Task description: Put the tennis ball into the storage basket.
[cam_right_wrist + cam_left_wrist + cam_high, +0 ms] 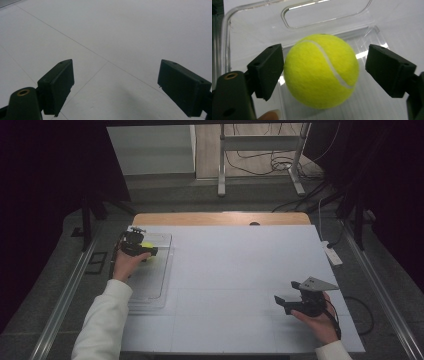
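No legible text, label, brand, number or sign was found in any view. The tennis ball [321,71] showed only its white seam, with no printed mark on the visible face. The clear tray [257,30] at the bench's left edge carried no lettering. The bench [240,270] surface was unmarked.

The tennis ball [320,71] is bright yellow-green with one curved white seam line. The tray [257,27] under it is clear plastic with fine ribs. Both grippers, left [136,245] and right [300,301], are black. The table cover [240,270] is pale white with thin grey lines. The sleeve [102,320] is white.
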